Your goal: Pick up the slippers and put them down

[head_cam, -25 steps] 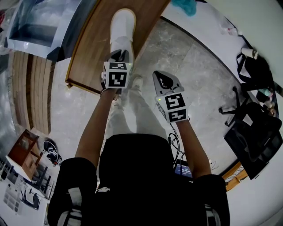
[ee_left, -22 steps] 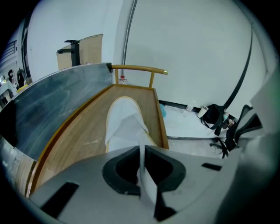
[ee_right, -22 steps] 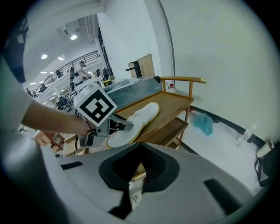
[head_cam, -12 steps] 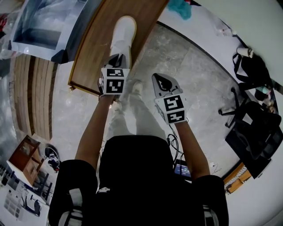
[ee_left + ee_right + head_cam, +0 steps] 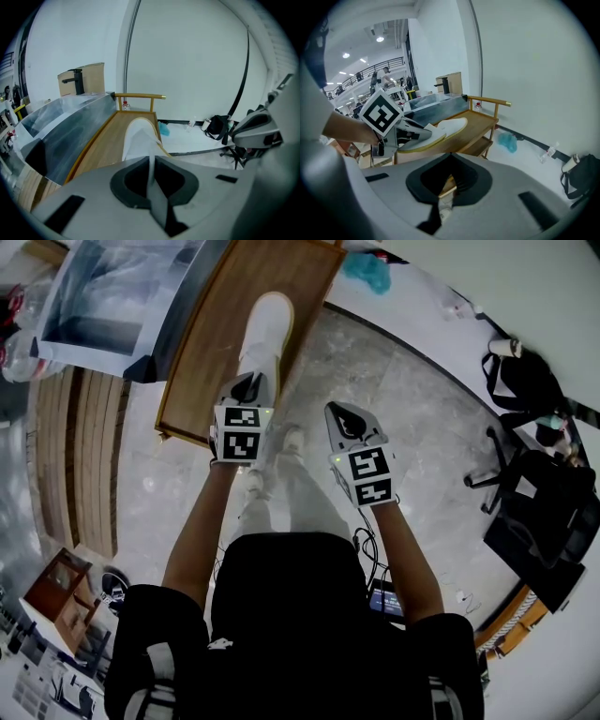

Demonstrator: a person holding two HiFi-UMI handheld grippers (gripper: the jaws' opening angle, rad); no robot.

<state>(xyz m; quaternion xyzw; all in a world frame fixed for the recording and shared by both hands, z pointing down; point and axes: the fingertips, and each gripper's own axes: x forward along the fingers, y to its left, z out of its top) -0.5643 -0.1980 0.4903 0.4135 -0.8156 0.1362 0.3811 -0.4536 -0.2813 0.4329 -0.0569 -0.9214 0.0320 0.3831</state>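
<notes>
The left hand-held gripper (image 5: 249, 386) is clamped on the near, heel end of a white slipper (image 5: 265, 326). Its jaws have just been closing, and a thin white edge of the slipper is pinched between them. Grey stone floor (image 5: 412, 418) fills the right of the scene. To its left a long wooden shelf (image 5: 211, 343) runs away from the person. The slipper hangs lengthwise over its top board with the toe pointing far, and it looks clear of the wood. The right hand-held gripper (image 5: 345, 416) hovers just right of the left one, over the floor, jaws together with nothing in them. No second slipper shows. I judge the pick-up done and the carry in hand. The next move calls for a firm pinch on that thin edge while the slipper is lowered flat, toe first, and released only once it rests.
</notes>
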